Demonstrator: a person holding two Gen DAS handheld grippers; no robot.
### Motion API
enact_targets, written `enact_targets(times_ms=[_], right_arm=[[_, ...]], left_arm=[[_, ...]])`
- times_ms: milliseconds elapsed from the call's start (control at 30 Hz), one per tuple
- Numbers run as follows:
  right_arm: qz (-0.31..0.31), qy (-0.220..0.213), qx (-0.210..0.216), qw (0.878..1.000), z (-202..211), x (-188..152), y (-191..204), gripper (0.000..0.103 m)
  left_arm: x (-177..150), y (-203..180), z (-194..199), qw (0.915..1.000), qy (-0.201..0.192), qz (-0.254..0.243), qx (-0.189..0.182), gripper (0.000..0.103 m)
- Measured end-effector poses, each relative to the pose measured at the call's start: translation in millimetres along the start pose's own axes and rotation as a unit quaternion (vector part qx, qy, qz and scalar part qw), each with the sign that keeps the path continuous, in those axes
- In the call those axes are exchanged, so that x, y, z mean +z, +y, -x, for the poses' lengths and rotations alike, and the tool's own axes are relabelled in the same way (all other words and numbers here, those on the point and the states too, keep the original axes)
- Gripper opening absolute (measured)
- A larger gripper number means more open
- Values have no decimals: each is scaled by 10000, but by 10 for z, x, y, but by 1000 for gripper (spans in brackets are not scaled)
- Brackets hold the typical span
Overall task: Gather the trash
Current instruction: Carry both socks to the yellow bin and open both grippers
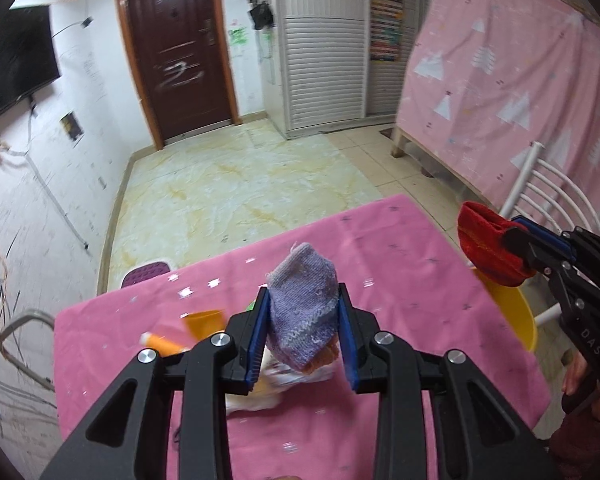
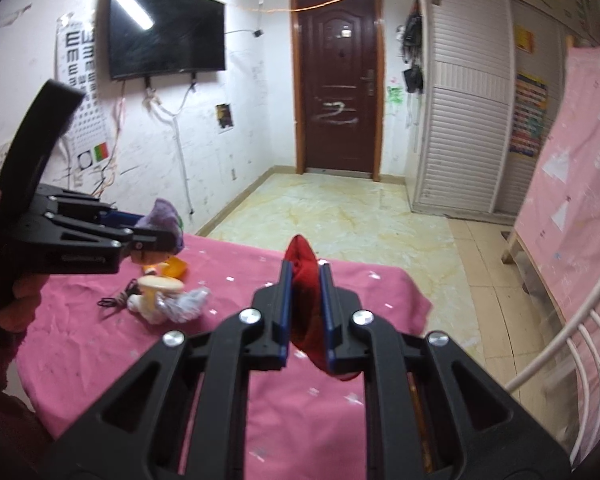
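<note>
My left gripper (image 1: 303, 322) is shut on a purple knitted piece (image 1: 303, 312) and holds it above the pink-covered table (image 1: 400, 280); it also shows in the right wrist view (image 2: 165, 220). My right gripper (image 2: 306, 312) is shut on a red knitted piece (image 2: 306, 280), held above the table's right side; in the left wrist view the red piece (image 1: 486, 246) hangs over a yellow bin (image 1: 518, 312). On the table lie an orange cup (image 1: 204, 320), an orange tube (image 1: 162, 344), crumpled wrappers (image 2: 168, 300) and a black cord (image 2: 114, 300).
A white metal chair (image 1: 552, 200) stands right of the table. A pink-draped frame (image 1: 520, 80) fills the right side. A purple stool (image 1: 146, 272) sits beyond the table's far edge. Tiled floor (image 1: 240, 184) leads to a brown door (image 1: 180, 48).
</note>
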State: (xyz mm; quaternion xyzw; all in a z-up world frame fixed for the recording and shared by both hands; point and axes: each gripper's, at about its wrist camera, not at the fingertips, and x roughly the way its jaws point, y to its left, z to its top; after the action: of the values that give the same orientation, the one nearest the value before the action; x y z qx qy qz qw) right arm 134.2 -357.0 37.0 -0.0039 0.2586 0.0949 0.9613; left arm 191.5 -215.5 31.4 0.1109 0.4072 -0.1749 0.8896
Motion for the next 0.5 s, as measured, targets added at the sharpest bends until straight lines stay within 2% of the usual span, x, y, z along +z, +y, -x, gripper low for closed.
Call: enact_targets(times_ms=[500], right_arm=[[-818,99,-494,9954,334,-579,-970,12]], left_arm=[[140,-1303,-175,9951,144,-920,-340,24]])
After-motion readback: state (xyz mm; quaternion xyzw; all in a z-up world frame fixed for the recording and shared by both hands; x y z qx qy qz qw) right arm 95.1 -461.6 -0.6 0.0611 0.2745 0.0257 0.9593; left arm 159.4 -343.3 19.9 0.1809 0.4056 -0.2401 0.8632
